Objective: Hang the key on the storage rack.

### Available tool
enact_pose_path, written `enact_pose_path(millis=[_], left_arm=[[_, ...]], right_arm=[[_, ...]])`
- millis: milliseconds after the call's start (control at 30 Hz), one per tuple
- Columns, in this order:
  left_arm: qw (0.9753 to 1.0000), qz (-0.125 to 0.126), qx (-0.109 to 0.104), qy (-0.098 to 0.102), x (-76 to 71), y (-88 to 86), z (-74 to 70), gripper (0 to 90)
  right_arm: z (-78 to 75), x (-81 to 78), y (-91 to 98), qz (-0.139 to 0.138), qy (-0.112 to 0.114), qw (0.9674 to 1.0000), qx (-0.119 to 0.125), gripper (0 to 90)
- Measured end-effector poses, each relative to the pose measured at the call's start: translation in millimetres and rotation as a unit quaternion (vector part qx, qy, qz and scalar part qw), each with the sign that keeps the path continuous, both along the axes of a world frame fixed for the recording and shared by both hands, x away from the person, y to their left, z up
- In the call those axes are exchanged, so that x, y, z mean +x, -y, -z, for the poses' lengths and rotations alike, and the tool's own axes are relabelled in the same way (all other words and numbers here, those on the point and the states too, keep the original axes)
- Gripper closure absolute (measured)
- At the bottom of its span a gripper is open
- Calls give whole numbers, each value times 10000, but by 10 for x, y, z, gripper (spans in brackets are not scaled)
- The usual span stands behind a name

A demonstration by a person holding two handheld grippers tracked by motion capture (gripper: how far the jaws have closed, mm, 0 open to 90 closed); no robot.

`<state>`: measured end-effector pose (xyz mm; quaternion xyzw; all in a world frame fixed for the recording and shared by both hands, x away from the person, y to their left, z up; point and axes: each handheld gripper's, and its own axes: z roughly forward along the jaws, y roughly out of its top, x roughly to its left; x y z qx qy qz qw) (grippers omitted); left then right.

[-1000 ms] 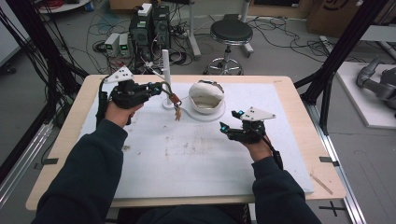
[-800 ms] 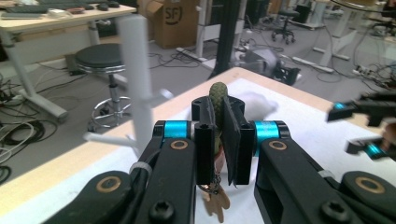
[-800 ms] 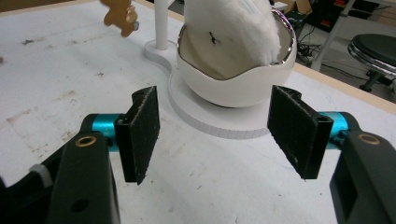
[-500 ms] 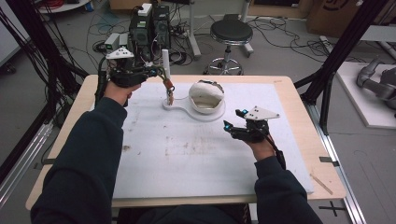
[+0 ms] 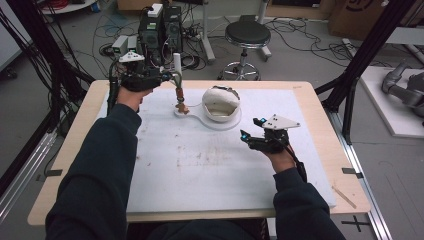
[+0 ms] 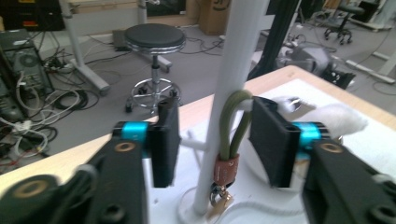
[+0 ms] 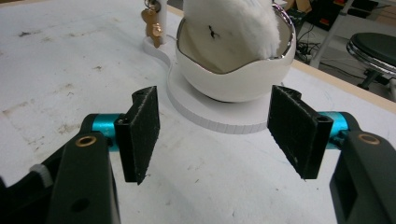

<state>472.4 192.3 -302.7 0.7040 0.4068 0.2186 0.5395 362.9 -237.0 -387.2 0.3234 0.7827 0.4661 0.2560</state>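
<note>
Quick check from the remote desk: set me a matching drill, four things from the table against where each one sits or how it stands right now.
Things:
1. key strap
2. bowl
3. left gripper
4. right gripper

States:
A. jaws open over bare mat, pointing at the bowl
B. looped over a peg on the white post, keys dangling at the foot
C. on the round white base, white fluff inside
D. jaws just opened, standing either side of post and strap without pressing

Pairs: 1-B, 2-C, 3-D, 4-A

Glossy ceramic-looking bowl (image 7: 236, 70), fluffy filling
</note>
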Motion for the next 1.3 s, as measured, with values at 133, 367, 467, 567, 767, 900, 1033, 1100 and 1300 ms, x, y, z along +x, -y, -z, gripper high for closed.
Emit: enact_pose_path(millis=[133,367,467,567,767,900,1033,1100,1300], left_arm=[[9997,129,-184,122,-190,-120,185,399],[9987,223,-260,389,-567,-263,529,233],[9983,271,-242,466,-701,-295,601,233],[9980,257,-115,571,-816,-307,667,233],[9976,158,61,676,-973,-338,815,200],[9976,121,114,669,-1065,-356,943,200],[9982,92,152,581,-1105,-363,1012,200],[9983,98,136,562,-1121,-353,1032,200],[9982,173,137,551,-1127,-305,1053,201]], right_arm=[[0,-1,12,44,1,10000,3,348],[44,59,88,199,-201,9995,-109,269],[73,99,138,290,-377,9988,-124,226],[88,126,197,334,-446,9983,-165,219],[85,129,300,421,-460,9978,-221,218],[88,120,365,463,-465,9975,-267,218],[91,111,424,548,-442,9971,-272,218],[93,92,452,560,-420,9971,-296,218],[129,47,582,615,-466,9968,-194,218]])
